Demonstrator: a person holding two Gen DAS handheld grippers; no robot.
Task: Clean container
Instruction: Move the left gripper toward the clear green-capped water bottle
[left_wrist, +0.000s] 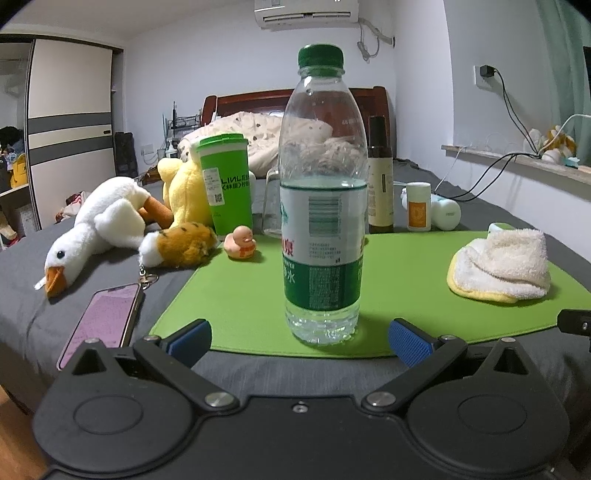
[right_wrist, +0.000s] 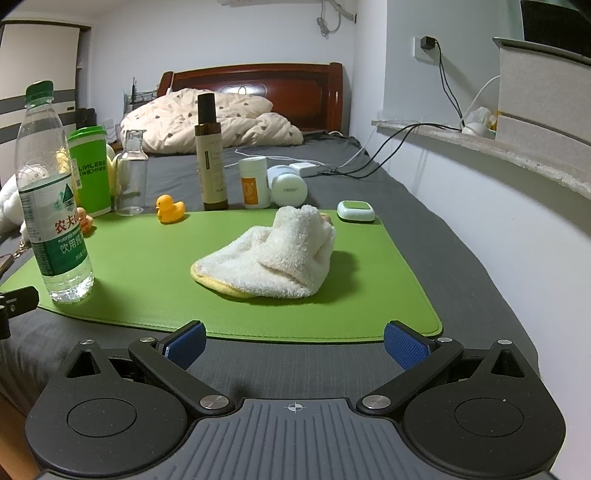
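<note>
Two open grippers (left_wrist: 299, 341) (right_wrist: 294, 341), one bottle (left_wrist: 320, 192), one towel (right_wrist: 275, 254).

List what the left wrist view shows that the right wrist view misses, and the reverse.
Only the left wrist view: the white plush goose and the pink-screened phone.
Only the right wrist view: the yellow rubber duck and the white-and-green flat box.
Both: the green-capped plastic water bottle, the folded white towel and the green mat.
</note>
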